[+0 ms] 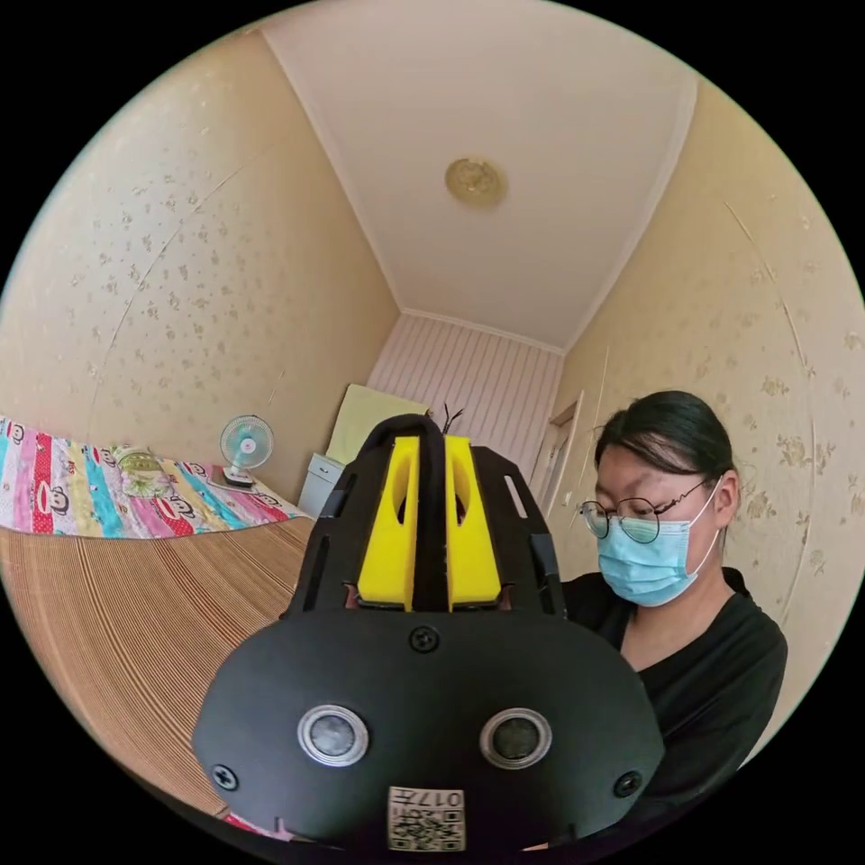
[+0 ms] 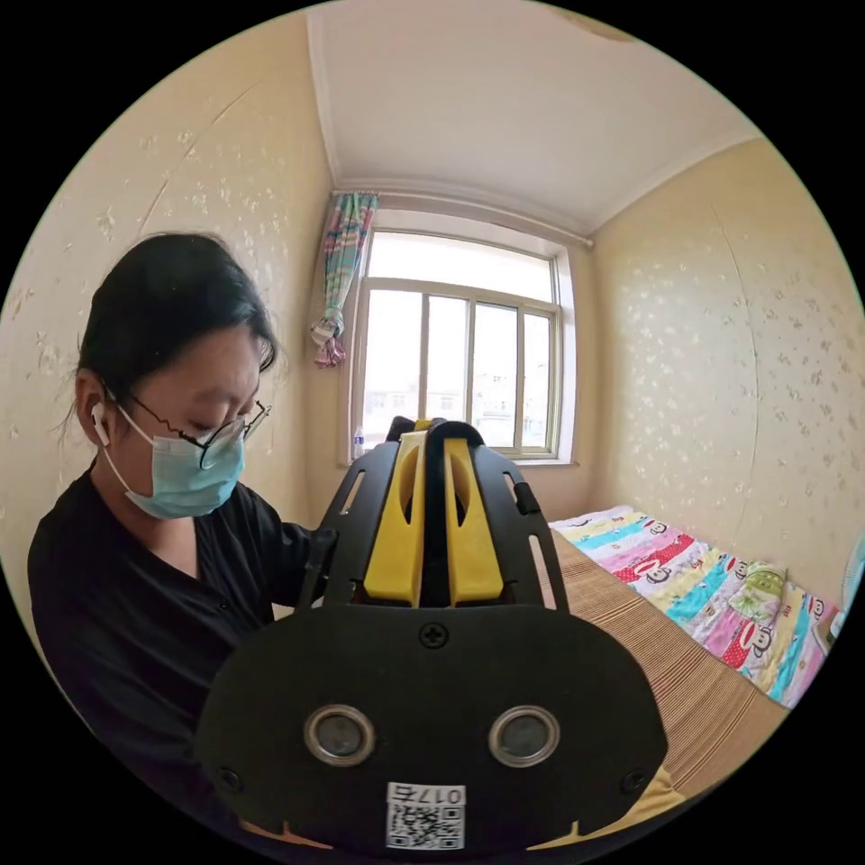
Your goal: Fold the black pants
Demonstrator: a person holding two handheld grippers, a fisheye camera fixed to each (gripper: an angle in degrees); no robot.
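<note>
My left gripper (image 1: 431,443) points up toward the ceiling, and its yellow jaws are shut on a thin fold of the black pants (image 1: 431,541). The black cloth runs between the jaws and curls over their tips, with loose threads sticking out. My right gripper (image 2: 435,439) is also raised, its yellow jaws closed on another strip of the black pants (image 2: 435,532), which arches over the tips. The remainder of the pants hangs below both cameras, hidden.
A person in a black top (image 1: 712,667) stands close between the grippers, looking down. A woven mat (image 1: 135,613) covers the bed, with a colourful sheet (image 2: 712,586) along the wall. A small fan (image 1: 245,446) and a pale cabinet (image 1: 320,482) stand by the wall. A window (image 2: 459,360) is behind.
</note>
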